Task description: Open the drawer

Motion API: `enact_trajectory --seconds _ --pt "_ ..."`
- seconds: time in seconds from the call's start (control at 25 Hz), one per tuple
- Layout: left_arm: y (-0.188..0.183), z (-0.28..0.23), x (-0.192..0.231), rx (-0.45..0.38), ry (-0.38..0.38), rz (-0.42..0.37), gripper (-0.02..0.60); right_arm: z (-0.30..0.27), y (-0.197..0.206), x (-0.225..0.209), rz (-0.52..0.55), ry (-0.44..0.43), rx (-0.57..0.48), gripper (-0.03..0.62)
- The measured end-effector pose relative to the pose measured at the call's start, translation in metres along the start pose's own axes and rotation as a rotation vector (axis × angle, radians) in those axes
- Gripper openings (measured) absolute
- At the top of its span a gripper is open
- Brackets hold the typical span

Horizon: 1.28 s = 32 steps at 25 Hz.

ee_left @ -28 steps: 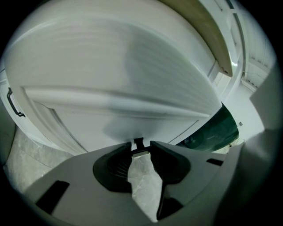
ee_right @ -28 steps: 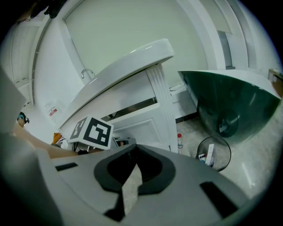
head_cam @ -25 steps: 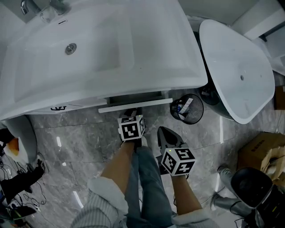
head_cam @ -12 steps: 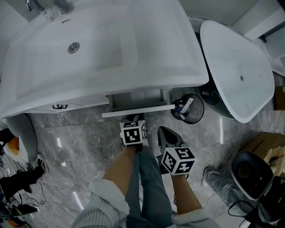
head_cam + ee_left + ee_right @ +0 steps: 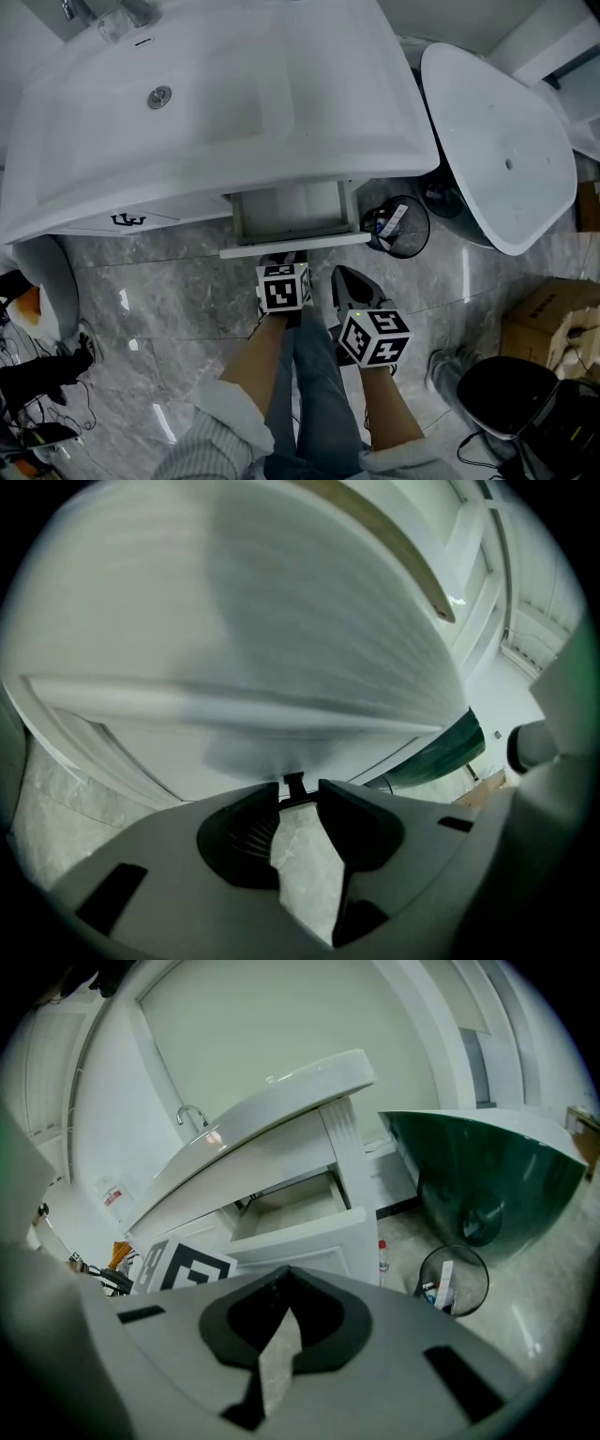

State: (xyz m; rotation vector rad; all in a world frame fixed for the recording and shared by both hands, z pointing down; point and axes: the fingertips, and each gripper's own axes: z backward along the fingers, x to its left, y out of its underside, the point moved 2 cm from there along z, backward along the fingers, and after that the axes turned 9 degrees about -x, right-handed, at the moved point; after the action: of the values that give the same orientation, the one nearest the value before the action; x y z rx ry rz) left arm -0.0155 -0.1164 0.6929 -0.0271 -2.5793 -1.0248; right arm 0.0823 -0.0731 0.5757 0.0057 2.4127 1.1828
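The white drawer (image 5: 309,244) under the sink stands partly pulled out, and its pale inside shows empty. My left gripper (image 5: 284,255) sits at the middle of the drawer's front. In the left gripper view its jaws (image 5: 295,794) are shut on the small dark handle (image 5: 293,782) against the white front. My right gripper (image 5: 341,274) hangs to the right of it and nearer to me, touching nothing. In the right gripper view its jaws (image 5: 288,1279) meet at the tips, with the open drawer (image 5: 309,1232) beyond them.
A white washbasin (image 5: 187,94) tops the cabinet. A wire waste bin (image 5: 394,228) stands right of the drawer, and a big freestanding tub (image 5: 497,141) beyond it. A cardboard box (image 5: 544,319) and a black round object (image 5: 506,398) lie lower right. Cables (image 5: 37,375) trail at left.
The drawer has slid out from under the basin toward me, and my left gripper has come back with it. The right gripper has stayed put. The black object at lower right has shifted.
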Motion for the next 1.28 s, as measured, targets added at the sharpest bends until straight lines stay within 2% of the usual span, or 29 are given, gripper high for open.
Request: enact_trajectory --seconds 0.64,1.28 --pt "0.008 0.002 0.0 0.016 0.005 -0.012 0.143 0.002 0.003 -0.005 -0.005 0.008 0.009 0.011" --pt "0.011 0.004 0.002 -0.001 -0.03 0.038 0.153 -0.002 0.008 -0.01 -0.005 0.006 0.037 0.011"
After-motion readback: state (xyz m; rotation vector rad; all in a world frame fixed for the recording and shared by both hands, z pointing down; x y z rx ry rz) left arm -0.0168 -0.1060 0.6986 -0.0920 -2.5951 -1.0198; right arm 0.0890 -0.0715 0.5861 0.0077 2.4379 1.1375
